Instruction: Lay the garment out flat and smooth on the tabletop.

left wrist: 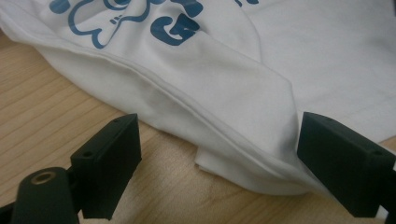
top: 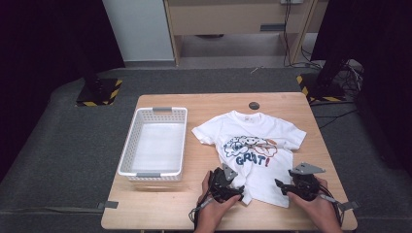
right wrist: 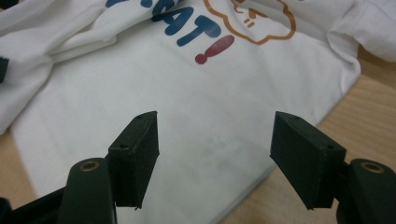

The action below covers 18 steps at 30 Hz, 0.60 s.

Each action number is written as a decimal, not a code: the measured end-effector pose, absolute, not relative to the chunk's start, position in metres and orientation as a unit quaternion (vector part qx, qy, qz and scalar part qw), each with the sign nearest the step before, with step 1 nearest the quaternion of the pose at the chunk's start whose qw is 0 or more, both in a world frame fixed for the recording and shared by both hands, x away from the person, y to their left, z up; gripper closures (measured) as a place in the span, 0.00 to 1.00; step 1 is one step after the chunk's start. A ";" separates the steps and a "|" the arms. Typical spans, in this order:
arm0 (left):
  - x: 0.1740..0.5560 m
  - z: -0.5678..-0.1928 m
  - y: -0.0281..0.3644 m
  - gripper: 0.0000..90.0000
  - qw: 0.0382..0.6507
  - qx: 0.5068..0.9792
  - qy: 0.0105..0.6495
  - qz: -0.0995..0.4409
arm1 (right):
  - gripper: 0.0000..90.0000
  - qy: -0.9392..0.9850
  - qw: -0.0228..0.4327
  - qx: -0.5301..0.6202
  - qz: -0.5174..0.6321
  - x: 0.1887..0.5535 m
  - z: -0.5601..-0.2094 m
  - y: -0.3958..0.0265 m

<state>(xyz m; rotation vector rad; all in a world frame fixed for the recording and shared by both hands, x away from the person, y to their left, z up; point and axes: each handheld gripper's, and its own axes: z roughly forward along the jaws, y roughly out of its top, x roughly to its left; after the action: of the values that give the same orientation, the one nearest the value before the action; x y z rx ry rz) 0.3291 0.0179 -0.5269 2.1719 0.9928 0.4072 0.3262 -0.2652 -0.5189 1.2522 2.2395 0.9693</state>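
wooden table (top: 160, 204), rounded corners, bare grain open along the near edge and the far right. white t-shirt (top: 257, 145) lies front up at centre-right, soft cotton, blue, orange and red print, its lower left hem bunched into a fold. white plastic basket (top: 154, 143) with slotted walls sits to its left, well apart. left gripper (top: 228, 187) stands wide around that folded hem, not pinching. right gripper (top: 284, 187) hangs wide open over the flat lower right hem.
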 end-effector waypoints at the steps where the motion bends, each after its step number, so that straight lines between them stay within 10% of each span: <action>1: 0.327 -0.525 0.019 0.15 0.351 0.839 0.384 0.162 | 0.36 0.800 0.196 0.447 0.348 0.321 -0.518 -0.268; 18: 0.285 -0.508 0.015 0.33 0.376 0.837 0.376 0.131 | 0.61 0.817 0.162 0.423 0.358 0.277 -0.516 -0.268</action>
<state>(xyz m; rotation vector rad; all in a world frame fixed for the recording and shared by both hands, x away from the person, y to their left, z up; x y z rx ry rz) 0.2852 0.0155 -0.5082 2.1415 0.9620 0.3341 0.2770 -0.2678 -0.5163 1.2076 2.3308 1.0222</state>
